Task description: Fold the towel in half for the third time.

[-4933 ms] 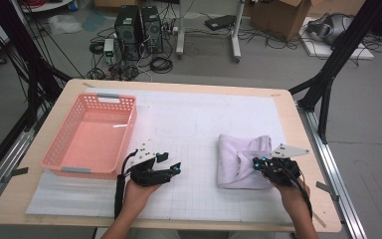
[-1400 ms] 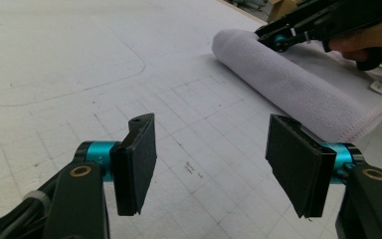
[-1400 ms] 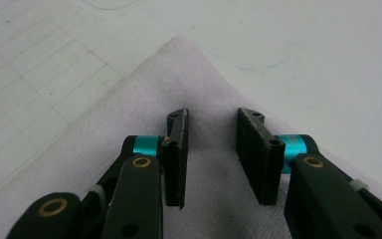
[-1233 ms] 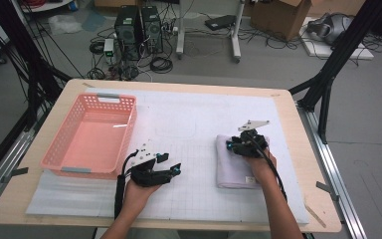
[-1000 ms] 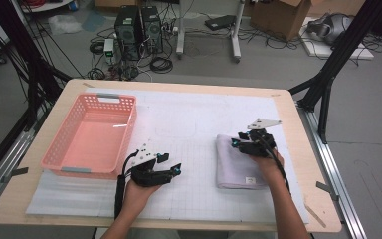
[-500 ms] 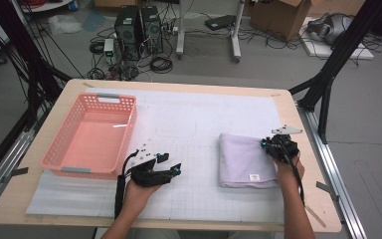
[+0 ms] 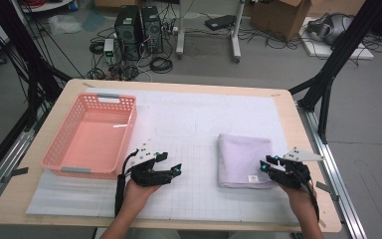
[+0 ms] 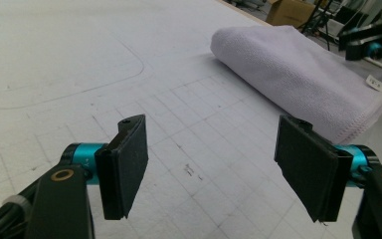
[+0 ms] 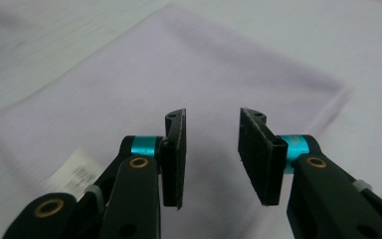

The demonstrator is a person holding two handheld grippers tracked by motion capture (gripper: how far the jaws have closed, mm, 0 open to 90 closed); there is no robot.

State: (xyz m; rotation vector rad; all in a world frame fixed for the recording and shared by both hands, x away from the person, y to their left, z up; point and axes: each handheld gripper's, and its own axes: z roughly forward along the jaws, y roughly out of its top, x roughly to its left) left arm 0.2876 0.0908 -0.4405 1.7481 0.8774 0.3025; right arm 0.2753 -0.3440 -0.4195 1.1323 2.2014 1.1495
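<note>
A folded lilac towel (image 7: 243, 159) lies flat on the white gridded mat, right of centre, with a small white tag (image 7: 252, 178) at its near edge. My right gripper (image 7: 264, 165) sits at the towel's near right corner, open; its jaws have just been opening, and nothing is between them. In the right gripper view the towel (image 9: 179, 64) spreads beyond the parted right gripper (image 9: 211, 149). My left gripper (image 7: 177, 170) rests on the mat left of the towel, open and empty; its jaws have just widened. Past the left gripper (image 8: 214, 154) the towel (image 8: 298, 69) lies to the upper right.
An empty pink plastic basket (image 7: 92, 137) stands on the left side of the table. The white mat (image 7: 189, 114) covers most of the wooden tabletop. Black frame legs, computers and cables stand on the floor beyond the far edge.
The right gripper has moved from the towel's far middle to its near right corner. The towel, rumpled earlier, now lies as a neat rectangle. The left hand has stayed put.
</note>
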